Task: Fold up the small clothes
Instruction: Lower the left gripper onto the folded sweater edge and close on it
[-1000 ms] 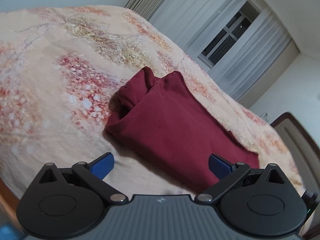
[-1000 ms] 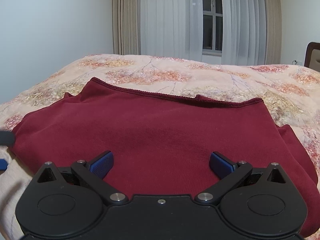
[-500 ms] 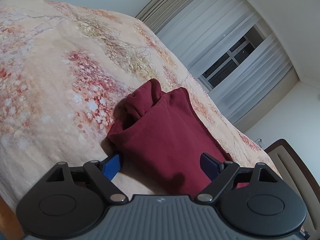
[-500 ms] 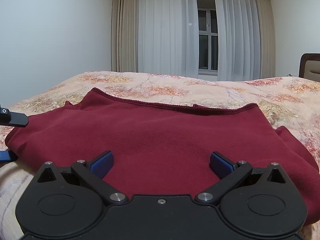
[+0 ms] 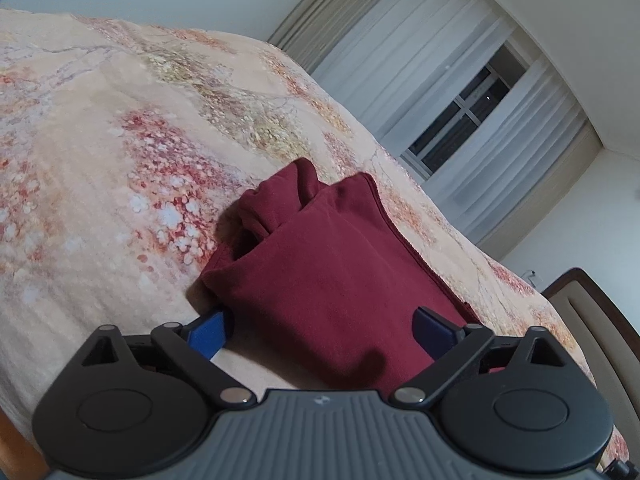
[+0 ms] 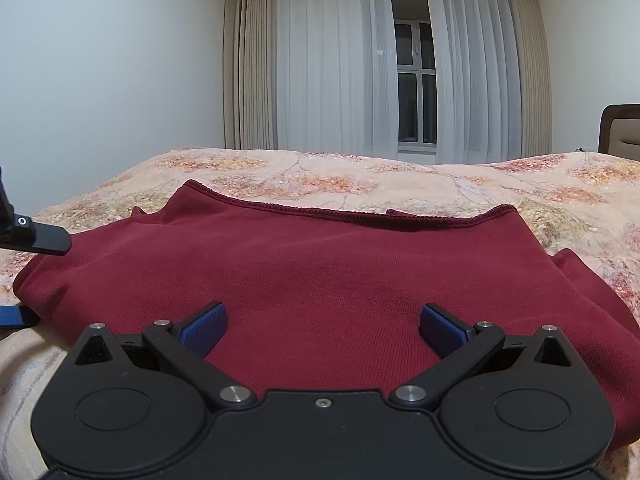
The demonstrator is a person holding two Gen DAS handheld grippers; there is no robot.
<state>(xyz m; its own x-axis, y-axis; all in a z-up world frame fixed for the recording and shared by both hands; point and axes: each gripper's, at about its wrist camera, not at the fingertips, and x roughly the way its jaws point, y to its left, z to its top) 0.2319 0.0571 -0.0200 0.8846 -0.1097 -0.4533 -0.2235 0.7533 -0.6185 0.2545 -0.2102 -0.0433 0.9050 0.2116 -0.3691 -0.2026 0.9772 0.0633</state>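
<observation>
A dark red knit garment [image 6: 332, 272], folded into a broad flat slab, lies on a peach bedspread with a printed pattern of red and orange blossom [image 5: 120, 168]. Its ribbed hem runs across the far edge in the right wrist view, and a bunched sleeve or collar sticks up at its far left end in the left wrist view.

The left gripper [image 5: 320, 330] straddles the near left corner of the garment; its jaws are opening, with cloth between the blue pads but not pressed by them. One blue pad sits at the corner edge on the bedspread, the other over the red fabric.

The right gripper [image 6: 323, 326] hangs low over the near edge of the garment, jaws spread wide, nothing pinched.

Beyond the bed hang sheer white curtains [image 6: 340, 68] flanked by beige drapes, parted at a dark window [image 6: 414, 80]. A brown padded headboard [image 6: 620, 128] stands at the right. The wall on the left is bare and white.
</observation>
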